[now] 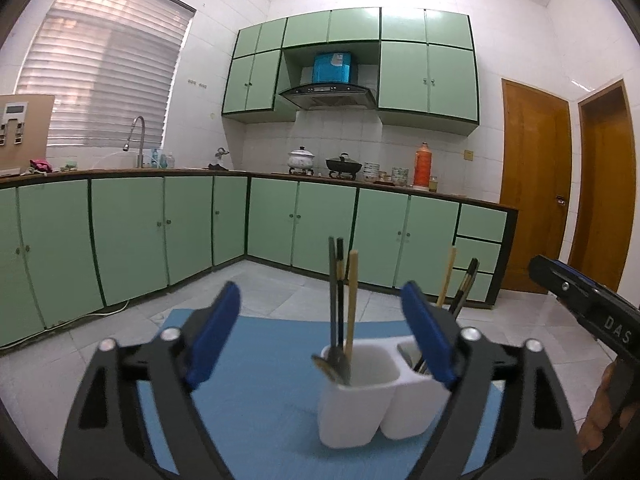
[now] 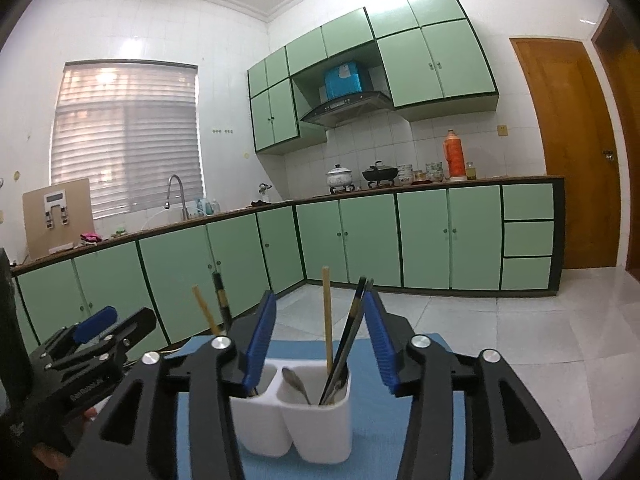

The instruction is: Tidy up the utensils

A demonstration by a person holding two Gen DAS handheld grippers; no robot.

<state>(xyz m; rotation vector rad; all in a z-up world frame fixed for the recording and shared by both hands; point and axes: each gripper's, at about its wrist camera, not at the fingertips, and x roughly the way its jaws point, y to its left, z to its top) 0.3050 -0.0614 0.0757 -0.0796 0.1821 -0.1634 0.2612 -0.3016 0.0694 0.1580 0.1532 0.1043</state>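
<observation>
Utensils stand sorted in the white 2-compartment holder (image 1: 372,396), which sits on the blue mat (image 1: 256,392) at lower centre of the left wrist view. In that view the nearer compartment holds dark chopsticks (image 1: 335,292), a pale wooden chopstick (image 1: 352,300) and a metal spoon (image 1: 330,366); the farther compartment, partly hidden behind a blue pad, shows another wooden stick (image 1: 447,276) and dark ones (image 1: 466,284).

Left gripper (image 1: 320,332) is spread wide, its pads on either side of the holder with nothing pinched between them. Right gripper (image 2: 320,340) stands partly spread; a wooden stick (image 2: 328,316) and dark chopsticks (image 2: 354,320) rise between its pads in the right wrist view. The dark pair looks very close to the right-hand pad, and I cannot tell whether it touches, but the pads do not appear to clamp it.

My judgement: this is the release step, with pieces dropped into both compartments and both tools free. No loose utensils show on the visible mat, so the task seems near its end. Next move calls for drawing both tools straight back from the holder without snagging the leaning dark chopsticks or tipping the holder.
</observation>
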